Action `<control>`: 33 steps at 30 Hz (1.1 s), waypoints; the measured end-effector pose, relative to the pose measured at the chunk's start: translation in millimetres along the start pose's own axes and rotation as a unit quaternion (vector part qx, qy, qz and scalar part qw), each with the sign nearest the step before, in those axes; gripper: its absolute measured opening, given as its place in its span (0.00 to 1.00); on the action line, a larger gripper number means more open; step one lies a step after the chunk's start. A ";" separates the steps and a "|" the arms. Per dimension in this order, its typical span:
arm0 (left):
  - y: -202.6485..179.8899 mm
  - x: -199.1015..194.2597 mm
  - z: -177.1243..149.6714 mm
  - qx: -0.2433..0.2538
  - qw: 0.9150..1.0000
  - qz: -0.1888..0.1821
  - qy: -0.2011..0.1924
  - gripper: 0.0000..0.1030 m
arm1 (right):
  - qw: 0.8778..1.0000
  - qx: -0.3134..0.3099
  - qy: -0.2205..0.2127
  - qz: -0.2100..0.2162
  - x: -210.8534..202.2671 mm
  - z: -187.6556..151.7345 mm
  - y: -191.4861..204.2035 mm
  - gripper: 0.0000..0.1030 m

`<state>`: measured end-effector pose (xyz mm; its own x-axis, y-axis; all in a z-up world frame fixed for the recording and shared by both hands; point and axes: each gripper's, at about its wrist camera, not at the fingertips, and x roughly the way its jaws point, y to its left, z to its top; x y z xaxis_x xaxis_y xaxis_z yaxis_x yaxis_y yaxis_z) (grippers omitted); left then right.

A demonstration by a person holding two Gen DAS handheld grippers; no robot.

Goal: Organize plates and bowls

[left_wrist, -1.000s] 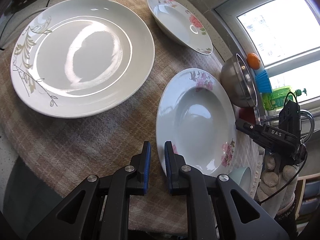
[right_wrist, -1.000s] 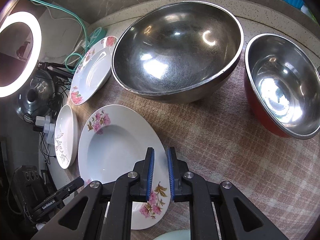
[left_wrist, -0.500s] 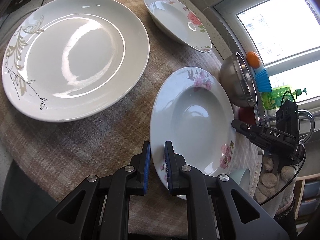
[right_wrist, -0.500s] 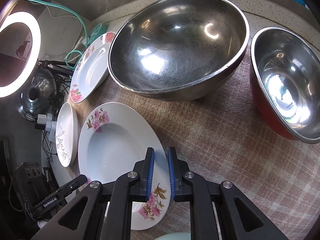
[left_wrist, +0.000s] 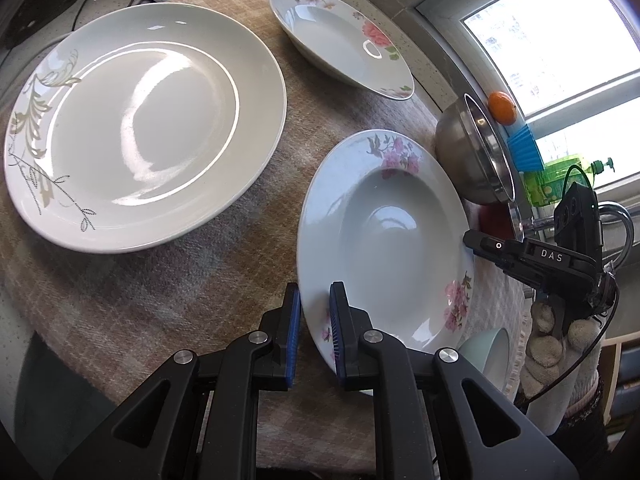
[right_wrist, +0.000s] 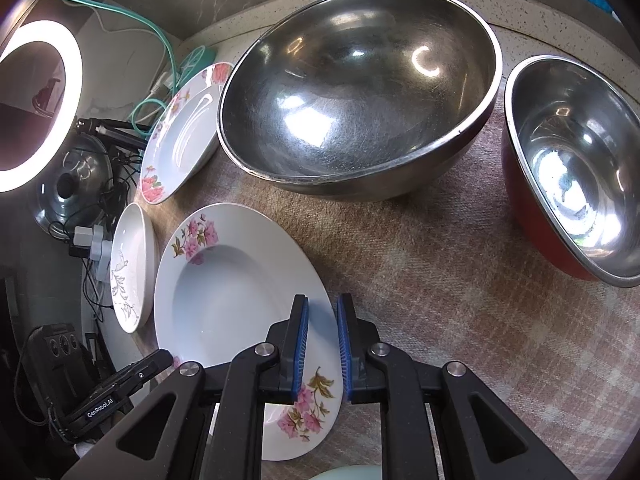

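I hold the floral soup plate (left_wrist: 384, 236) by opposite rims: my left gripper (left_wrist: 314, 328) clamps its near-left edge, my right gripper (right_wrist: 322, 340) the opposite edge, both nearly closed on it. The plate lies just beside the steel bowl (right_wrist: 356, 108), the large plate (left_wrist: 140, 120) on its far side.

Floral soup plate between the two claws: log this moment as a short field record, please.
held item: floral soup plate, rim gripped on opposite sides
left claw: shut on the plate's rim
right claw: shut on the plate's rim
nearby plates: large leaf-pattern plate; second floral plate
bowls: large steel bowl; red-sided steel bowl
surface: checked cloth
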<state>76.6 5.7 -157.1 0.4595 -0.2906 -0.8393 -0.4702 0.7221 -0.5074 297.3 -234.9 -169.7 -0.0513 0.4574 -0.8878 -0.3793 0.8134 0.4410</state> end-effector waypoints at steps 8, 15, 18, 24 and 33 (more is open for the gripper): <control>0.8 -2.2 0.0 0.003 1.000 0.003 0.000 0.12 | 1.000 0.003 0.004 0.003 -0.4 -1.2 -0.7 0.13; 3.3 -4.0 -1.0 0.001 1.000 0.004 0.001 0.12 | 1.000 -0.004 0.013 0.000 1.4 -5.4 5.3 0.13; 6.3 -5.4 -3.0 -0.002 1.000 0.004 0.001 0.12 | 1.000 -0.006 0.016 -0.001 3.1 -7.1 8.6 0.13; 11.8 -9.4 -8.6 -0.004 1.000 0.005 0.000 0.13 | 0.999 -0.020 0.025 -0.010 7.1 -9.5 18.5 0.14; 20.7 -16.0 -17.5 -0.010 1.000 0.003 0.000 0.13 | 0.999 -0.028 0.032 -0.013 9.1 -18.0 27.4 0.14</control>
<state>46.3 14.4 -157.6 0.4556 -0.2861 -0.8429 -0.4883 0.7114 -0.5054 269.8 -215.0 -168.1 -0.0991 0.4118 -0.9059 -0.4315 0.8025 0.4120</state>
